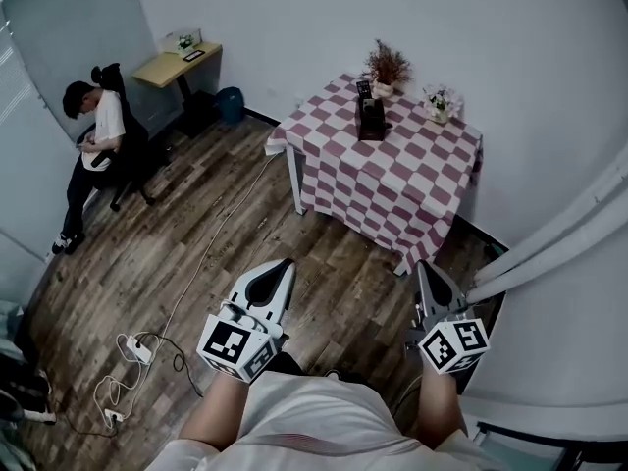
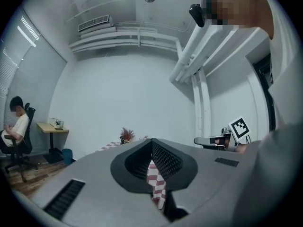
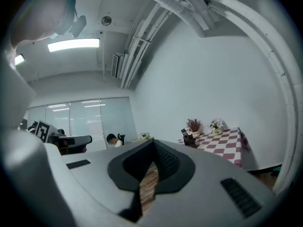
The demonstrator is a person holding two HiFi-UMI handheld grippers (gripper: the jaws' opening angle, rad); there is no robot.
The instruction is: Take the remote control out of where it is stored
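Head view evidence put the task at its very start. The remote control [image 1: 364, 89], judged to be the slim dark piece, was seen standing in the dark holder [image 1: 372, 121] on the checked table [image 1: 412, 199], just beside a dried plant [image 1: 387, 67]. The left gripper [image 1: 284, 265] and right gripper [image 1: 425, 267] were held well apart from the table, both clenched on nothing. The approach, the grasp and the lifting out were all left to be done.
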